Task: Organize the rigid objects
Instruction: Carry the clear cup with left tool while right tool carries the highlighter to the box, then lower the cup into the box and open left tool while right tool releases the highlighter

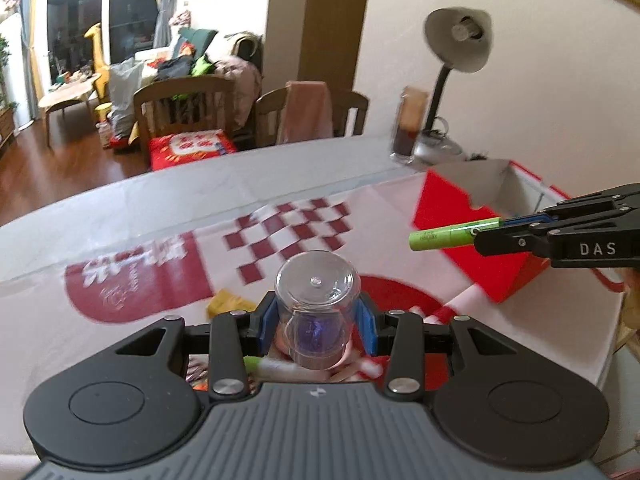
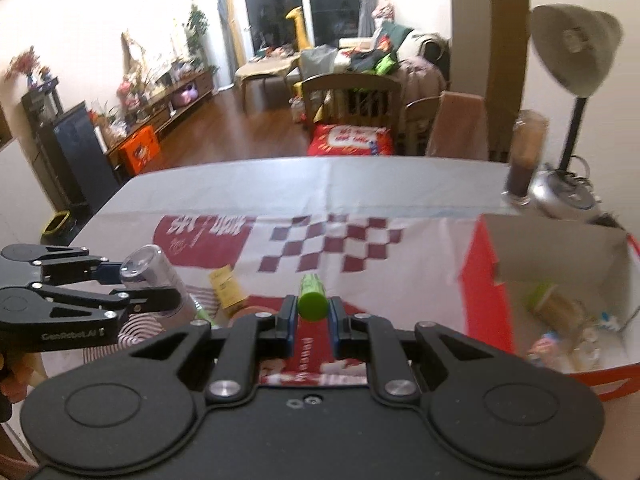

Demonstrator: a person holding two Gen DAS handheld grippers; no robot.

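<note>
Green tube (image 2: 313,301) clamped in right gripper (image 2: 313,312), clear jar (image 1: 316,312) gripped by left gripper (image 1: 316,322); carrying step, next likely lowering both into red box (image 2: 486,280)

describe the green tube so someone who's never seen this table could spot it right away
Start at the red box open on the table's right side. Just left of it, the right gripper holds the green tube: slim, bright lime, unlike the clear container in the left gripper.
</note>
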